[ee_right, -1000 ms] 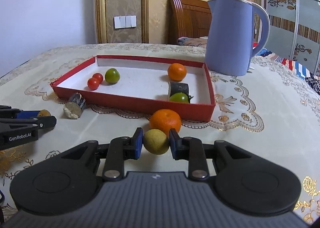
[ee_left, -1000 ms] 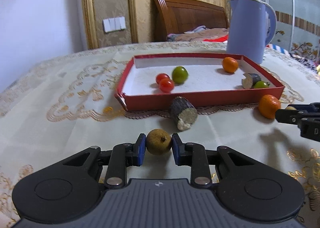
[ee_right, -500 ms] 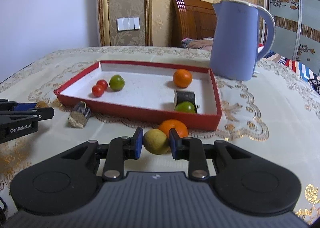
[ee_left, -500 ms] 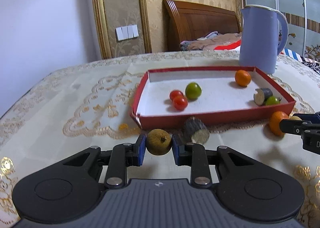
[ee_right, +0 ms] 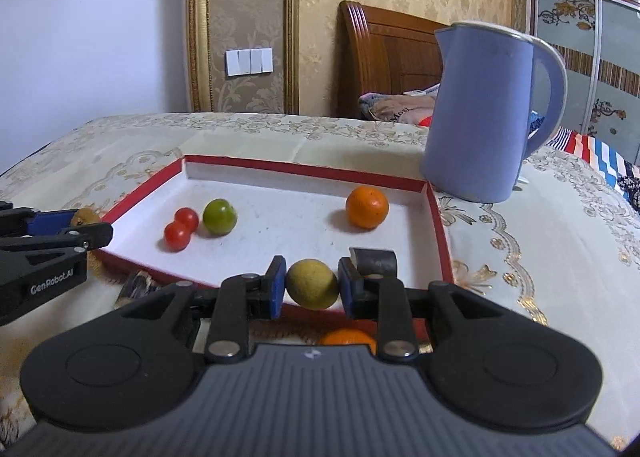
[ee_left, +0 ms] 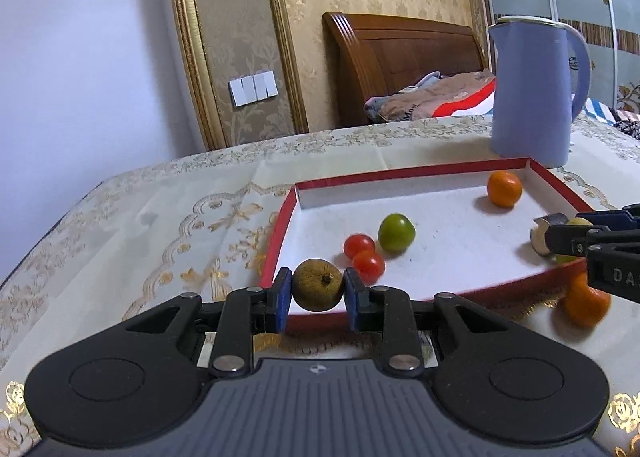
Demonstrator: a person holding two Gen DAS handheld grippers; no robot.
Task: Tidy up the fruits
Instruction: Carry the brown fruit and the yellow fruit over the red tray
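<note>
My left gripper (ee_left: 317, 293) is shut on a brown round fruit (ee_left: 318, 285), held above the near left corner of the red tray (ee_left: 280, 233). My right gripper (ee_right: 312, 285) is shut on a yellow-green fruit (ee_right: 312, 284), held over the tray's near wall (ee_right: 132, 263). In the tray lie two cherry tomatoes (ee_left: 362, 255), a green fruit (ee_left: 396, 233), an orange (ee_left: 504, 188) and a dark cut piece (ee_right: 374, 261). Another orange (ee_left: 586, 303) lies on the cloth outside the tray. The left gripper shows in the right wrist view (ee_right: 86, 227).
A blue kettle (ee_right: 480, 117) stands behind the tray's far right corner. A dark stub (ee_right: 134, 287) lies on the cloth in front of the tray. The embroidered tablecloth (ee_left: 120, 237) extends to the left. A bed headboard stands beyond the table.
Both grippers have risen and moved forward toward the tray, each still holding its fruit. The tray now sits right under the fingertips.
</note>
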